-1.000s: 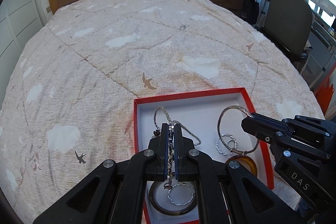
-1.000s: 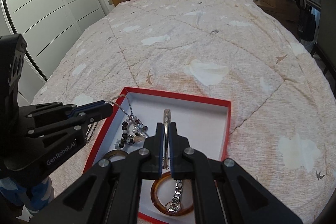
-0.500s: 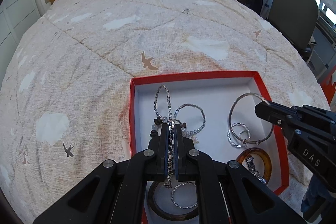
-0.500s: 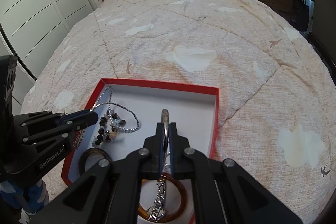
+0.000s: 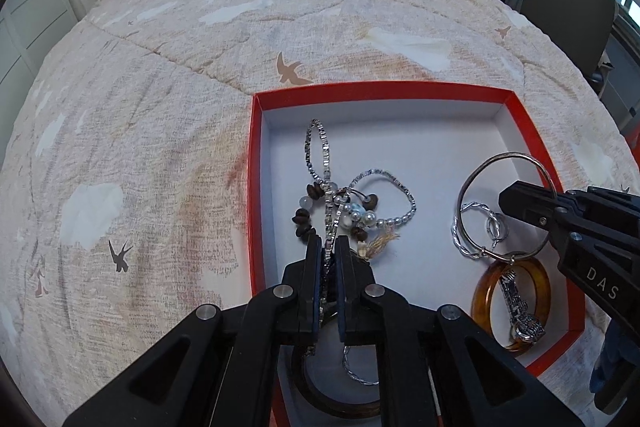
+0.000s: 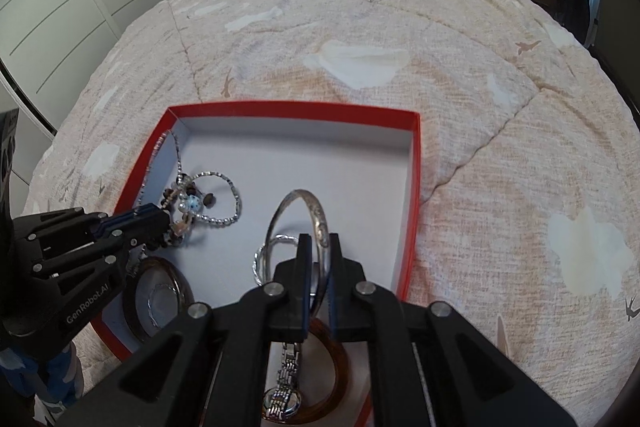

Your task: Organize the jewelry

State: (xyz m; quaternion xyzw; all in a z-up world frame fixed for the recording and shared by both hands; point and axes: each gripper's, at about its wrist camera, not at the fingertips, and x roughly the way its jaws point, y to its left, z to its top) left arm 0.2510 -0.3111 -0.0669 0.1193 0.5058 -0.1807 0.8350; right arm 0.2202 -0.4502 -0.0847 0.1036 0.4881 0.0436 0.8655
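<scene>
Left wrist view: your left gripper [image 5: 329,243] points steeply down into the red box [image 5: 376,89], which sits on the bed's beige quilt [image 5: 160,107]. Its jaws have just been easing apart and now stand slightly parted. The silver chain necklace [image 5: 316,151] runs up between them with a sliver of space at each side, so it looks loosely cradled, not squeezed. The rest of that chain lies looped on the white floor of the box, tangled with a beaded bracelet [image 5: 352,211] just ahead of the fingertips. Under the gripper lies a dark wooden bangle [image 5: 320,399] with a thin twisted hoop inside it.

Your right gripper [image 6: 320,239] is over the right half of the same box. Its jaws have also just been loosening. The thin silver bangle [image 6: 316,211] stands on edge between them, leaning against the right pad, with a clear space on the other side. Beside it lies a twisted silver bangle [image 5: 460,239], and nearer you an amber bangle [image 5: 538,275] with a metal watch [image 5: 520,311] lying across it.
</scene>
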